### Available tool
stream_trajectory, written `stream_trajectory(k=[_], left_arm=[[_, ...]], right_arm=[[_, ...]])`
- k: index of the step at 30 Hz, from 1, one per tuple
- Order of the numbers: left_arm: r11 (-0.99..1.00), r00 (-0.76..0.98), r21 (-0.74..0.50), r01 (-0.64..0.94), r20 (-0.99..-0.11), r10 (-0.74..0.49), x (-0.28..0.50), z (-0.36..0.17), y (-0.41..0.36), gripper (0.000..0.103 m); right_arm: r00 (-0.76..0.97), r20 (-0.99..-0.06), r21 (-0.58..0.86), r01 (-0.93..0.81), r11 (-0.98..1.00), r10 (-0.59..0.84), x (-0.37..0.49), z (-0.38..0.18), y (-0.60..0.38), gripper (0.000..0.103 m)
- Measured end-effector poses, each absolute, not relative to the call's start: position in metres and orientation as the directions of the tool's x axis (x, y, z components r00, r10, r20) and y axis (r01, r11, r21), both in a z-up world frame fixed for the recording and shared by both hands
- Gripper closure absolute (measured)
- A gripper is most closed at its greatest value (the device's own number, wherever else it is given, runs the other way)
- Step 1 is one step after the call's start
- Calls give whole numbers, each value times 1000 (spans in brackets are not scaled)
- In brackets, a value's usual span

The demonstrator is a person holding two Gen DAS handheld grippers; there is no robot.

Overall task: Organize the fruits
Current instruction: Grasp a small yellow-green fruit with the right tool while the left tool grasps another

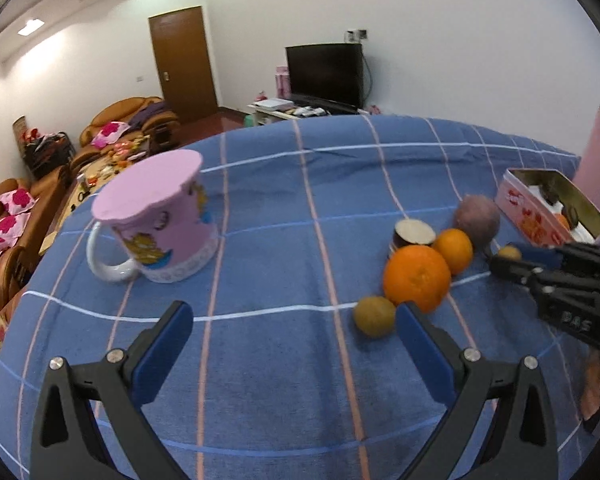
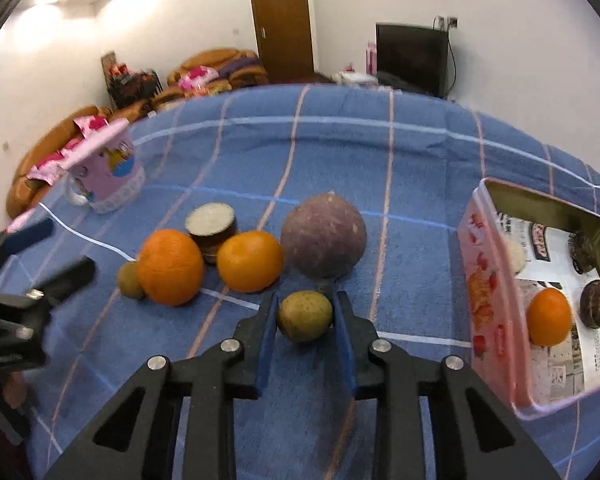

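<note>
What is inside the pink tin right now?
The pink tin holds one orange, two dark round fruits and a pale round piece on printed paper. Its near wall hides the rest.

Left gripper (image 2: pixel 40 248): blurred in the right wrist view and cut by the left edge. Right gripper (image 1: pixel 508 254): its body runs off the right edge of the left wrist view, and its tips cover most of the small fruit (image 1: pixel 510 253) between them. Tin (image 2: pixel 484 280): near corner cut by the right edge; the two dark items (image 2: pixel 596 304) inside cannot be identified, and the printed liner is unreadable. Cut fruit (image 2: pixel 212 222): lower part hidden behind the oranges (image 2: pixel 170 266). Mug (image 2: pixel 108 176): blurred, its pattern indistinct.
</note>
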State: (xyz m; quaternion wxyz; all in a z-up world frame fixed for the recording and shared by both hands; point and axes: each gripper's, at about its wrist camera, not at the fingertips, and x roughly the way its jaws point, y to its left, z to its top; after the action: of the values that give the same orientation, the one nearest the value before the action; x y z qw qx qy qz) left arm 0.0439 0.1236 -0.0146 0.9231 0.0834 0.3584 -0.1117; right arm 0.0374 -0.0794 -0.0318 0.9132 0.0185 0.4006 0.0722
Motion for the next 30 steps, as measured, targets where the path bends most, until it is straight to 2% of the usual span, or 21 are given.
stream_trajectory(k=[4,7,9,10,12,14,18,19,20,21,25,30], left_arm=[[947,695,75,312,-698,-174,47,-19,112,8],[932,686,120,341,-710,-160,46,-25,100,8],[922,680,151,356,-719,-145,45,-30,91,12],[919,675,156,362,-724,-143,46,-31,88,18],[918,664,157,365,-735,-139,49,-34,87,20],[913,648,158,377,-749,-139,51,-37,84,30],[905,625,143,400,-765,-156,52,-40,79,41],[902,616,128,411,-769,-172,53,-40,80,50],[900,608,110,422,-770,-191,52,-40,79,63],[899,609,112,423,-770,-190,52,-40,77,71],[905,669,212,369,-736,-100,45,-37,69,73],[952,770,185,244,-633,-74,37,-15,84,73]], right_arm=[[712,-687,74,-134,988,148,13,-21,-85,74],[718,-677,90,-142,986,165,4,-19,-88,74],[714,-678,105,-145,984,177,3,-19,-90,74],[712,-679,111,-143,983,180,4,-20,-90,74],[710,-680,117,-142,983,184,7,-21,-90,74],[706,-682,125,-143,982,190,8,-22,-91,74],[700,-687,136,-140,981,195,10,-24,-91,74],[701,-686,137,-138,981,194,9,-24,-91,74],[703,-685,138,-136,981,194,9,-24,-91,74],[703,-684,138,-135,981,193,9,-24,-91,74],[711,-677,139,-130,982,190,8,-23,-93,74],[759,-624,141,-125,982,186,0,-15,-97,74]])
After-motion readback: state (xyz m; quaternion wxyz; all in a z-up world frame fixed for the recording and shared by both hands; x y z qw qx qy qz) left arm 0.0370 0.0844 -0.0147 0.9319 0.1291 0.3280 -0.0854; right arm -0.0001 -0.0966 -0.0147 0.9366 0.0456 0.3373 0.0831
